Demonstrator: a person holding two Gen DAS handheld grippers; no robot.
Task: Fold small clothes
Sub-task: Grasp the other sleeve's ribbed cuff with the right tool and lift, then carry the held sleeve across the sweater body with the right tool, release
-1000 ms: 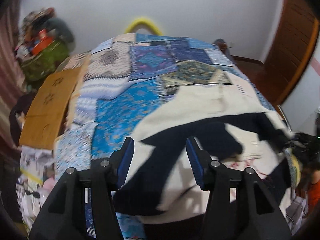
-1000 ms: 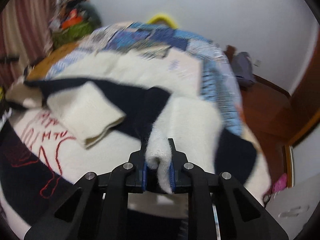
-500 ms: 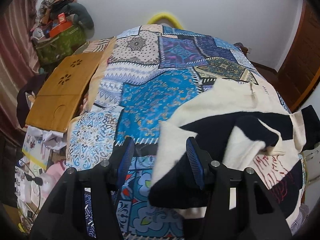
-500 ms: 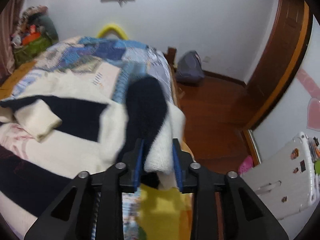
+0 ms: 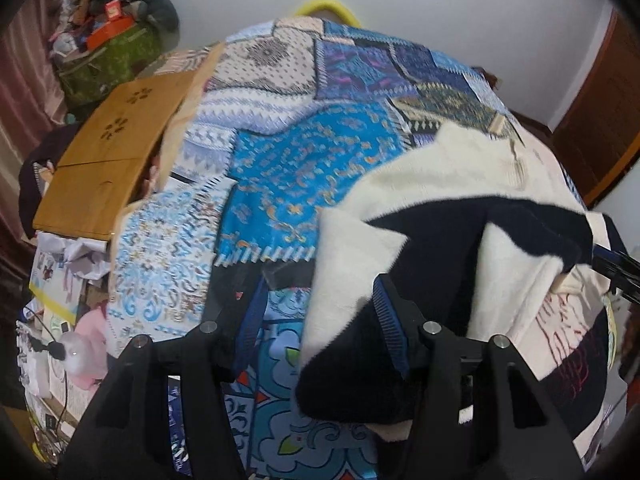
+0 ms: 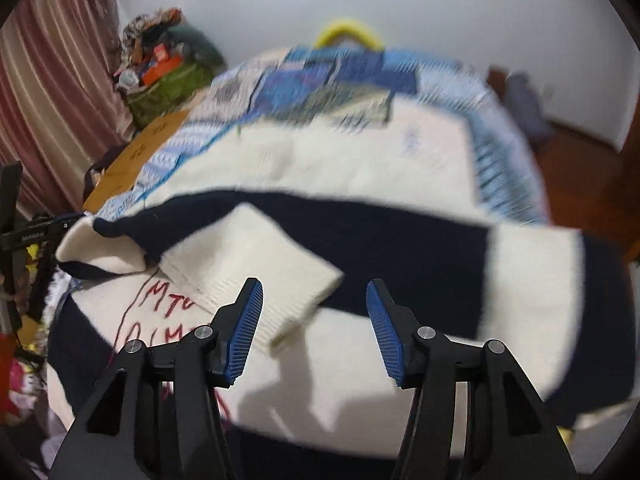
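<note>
A cream sweater (image 5: pixel 432 176) with a broad navy band and red stitched letters lies spread on the patchwork quilt (image 5: pixel 304 172). My left gripper (image 5: pixel 320 320) hovers over the sweater's near left corner. Its jaws stand apart, and the navy and cream edge lies under the gap without being pinched. My right gripper (image 6: pixel 314 320) hangs above the sweater's (image 6: pixel 360 160) chest. Its jaws are opening and hold nothing. One cream-cuffed sleeve (image 6: pixel 260 268) lies folded across the front, just beyond the blue pads (image 6: pixel 245 326). The other sleeve (image 6: pixel 532 284) lies out at the right.
A wooden lap board (image 5: pixel 108 160) leans at the bed's left side, behind it a green bag (image 5: pixel 104 60) piled with clutter. Papers and a pink item (image 5: pixel 84 356) lie low on the left. A brown door (image 5: pixel 600 120) and bare floor (image 6: pixel 576 168) are on the right.
The right gripper let go of the sleeve it held, opened its jaws and swung back over the sweater. The left gripper sank toward the sweater's left corner, jaws unchanged.
</note>
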